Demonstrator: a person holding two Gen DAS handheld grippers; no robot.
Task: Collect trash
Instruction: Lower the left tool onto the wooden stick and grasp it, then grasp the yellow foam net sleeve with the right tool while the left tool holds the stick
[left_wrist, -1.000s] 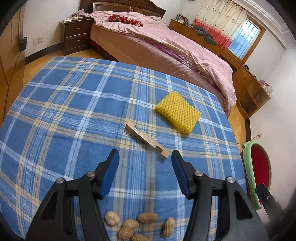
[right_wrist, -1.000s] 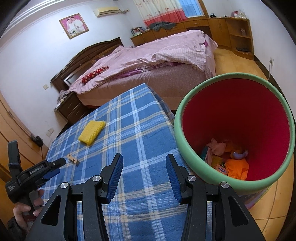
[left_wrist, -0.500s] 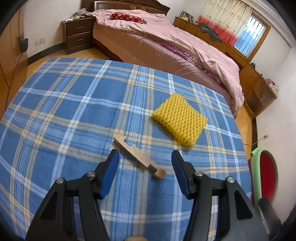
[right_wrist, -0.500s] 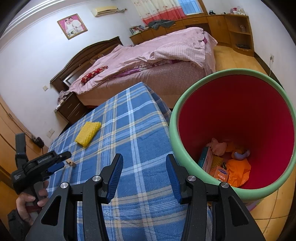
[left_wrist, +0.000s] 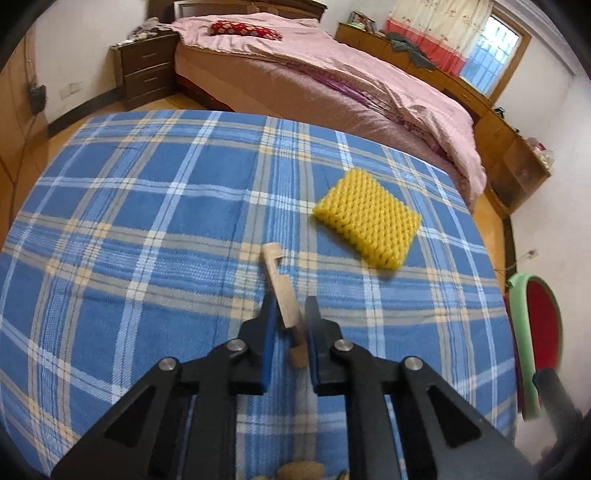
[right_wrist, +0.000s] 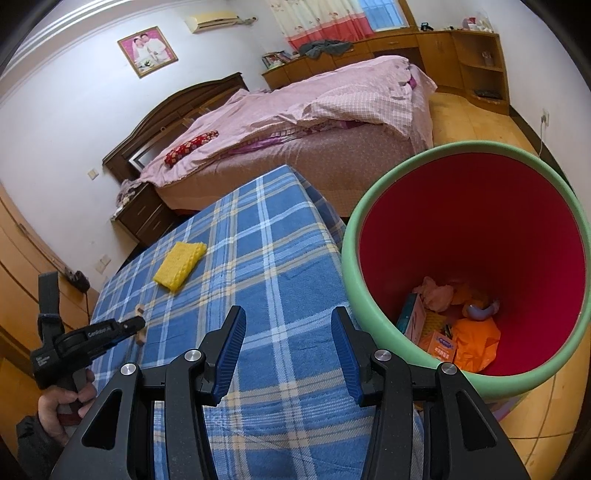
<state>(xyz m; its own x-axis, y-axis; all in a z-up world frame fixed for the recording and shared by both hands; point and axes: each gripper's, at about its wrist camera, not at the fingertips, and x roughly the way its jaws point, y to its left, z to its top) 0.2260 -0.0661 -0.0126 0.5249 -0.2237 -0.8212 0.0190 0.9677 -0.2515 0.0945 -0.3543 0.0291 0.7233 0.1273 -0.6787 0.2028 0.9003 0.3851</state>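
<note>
A notched wooden strip lies on the blue plaid tablecloth, and my left gripper is shut on its near end. The strip's far end points away toward a yellow foam net further back on the right. In the right wrist view the same left gripper, held by a hand, pinches the strip at the left. My right gripper stands open with nothing between its fingers, over the cloth beside the green bin with a red inside, which holds several scraps.
Several peanuts lie on the cloth just under the left gripper. The green bin stands off the table's right edge. A bed with pink covers and a dark nightstand are beyond the table.
My left gripper moved forward over the wooden strip and shut on its near end, turning the strip toward me. The right gripper stayed still and open.
</note>
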